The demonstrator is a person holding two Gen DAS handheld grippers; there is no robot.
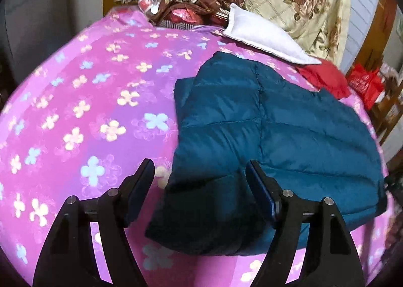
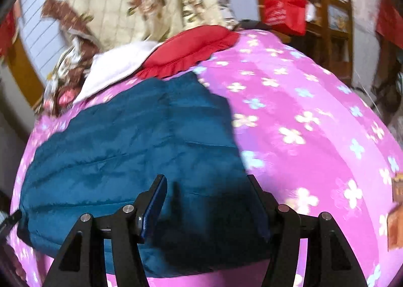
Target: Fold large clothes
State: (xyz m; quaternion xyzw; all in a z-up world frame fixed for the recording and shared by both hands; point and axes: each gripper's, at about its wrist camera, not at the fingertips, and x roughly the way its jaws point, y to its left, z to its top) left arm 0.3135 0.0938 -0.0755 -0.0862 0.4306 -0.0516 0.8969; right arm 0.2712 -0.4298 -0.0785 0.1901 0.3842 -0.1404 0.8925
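**A:** Where's the jacket?

**B:** Flat on the bed, on the pink flowered cover, already folded in on itself. A sleeve or side panel is laid over the body along a seam running up the middle. Past its far end sit a white cloth, a red pillow and a heap of floral bedding.

**A:** Why is it lying like that?

**B:** I'd judge it has been narrowed first, so the next fold can bring the near hem up toward the collar. Puffy down springs back, so it pays to lay each layer squarely before going on.

**A:** And the grippers?

**B:** The left gripper hangs over the jacket's near left corner, jaws spread wide and released. The dark hem lies between and below the fingers, and no pad presses on it. The right gripper is over the near right corner, jaws parted too, with the fabric under them.

**A:** Is the right one gripping anything?

**B:** That view is smeared and the corner sits in shadow, so I can't rule out a brush of cloth, but neither pad looks clamped; I'd call it let go.

**A:** Why one at each corner?

**B:** Likely so both can pinch the hem together and lift it evenly, keeping the fold straight and not skewed.
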